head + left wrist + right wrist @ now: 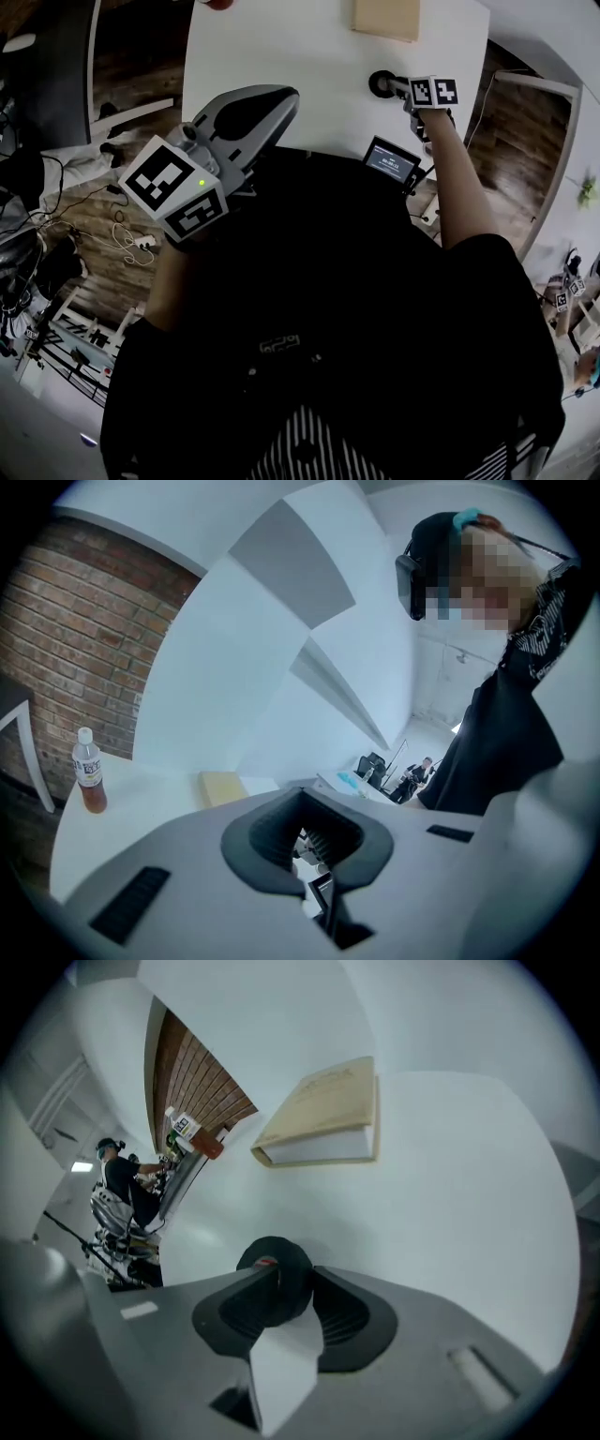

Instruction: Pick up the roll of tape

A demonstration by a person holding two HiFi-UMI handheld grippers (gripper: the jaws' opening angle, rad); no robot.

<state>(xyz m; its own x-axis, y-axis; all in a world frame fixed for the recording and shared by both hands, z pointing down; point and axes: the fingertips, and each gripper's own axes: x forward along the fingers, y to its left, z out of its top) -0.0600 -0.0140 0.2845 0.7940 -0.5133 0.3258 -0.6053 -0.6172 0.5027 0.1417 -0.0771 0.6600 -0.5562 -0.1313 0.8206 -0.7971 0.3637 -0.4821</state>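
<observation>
Gripping the roll of tape [274,1265] from both sides, the right gripper [281,1283] has its ribbed dark pads pressed against the roll's curved black wall. The roll is a short, matte black cylinder. A small red patch on it is too small to read. It sits near the right edge of the smooth white table [450,1194], and the head view shows it as a dark ring [381,84] just in front of the right gripper [405,91].

The left gripper [302,832] is a grey plastic shell with the same rubbery black pads. Its jaws stand only a narrow slit apart with nothing between them, and in the head view it is raised over the table's near edge [272,98]. Each gripper carries a cube of black-and-white square markers [173,187].

Farther back on the table lies a book [323,1115] with a plain tan cover and a white page block; faint marks on the cover cannot be read. Near it stands a clear plastic bottle [88,772] with a white cap, amber-brown liquid and a white label whose print is illegible. Behind it is a brick wall [66,639].
</observation>
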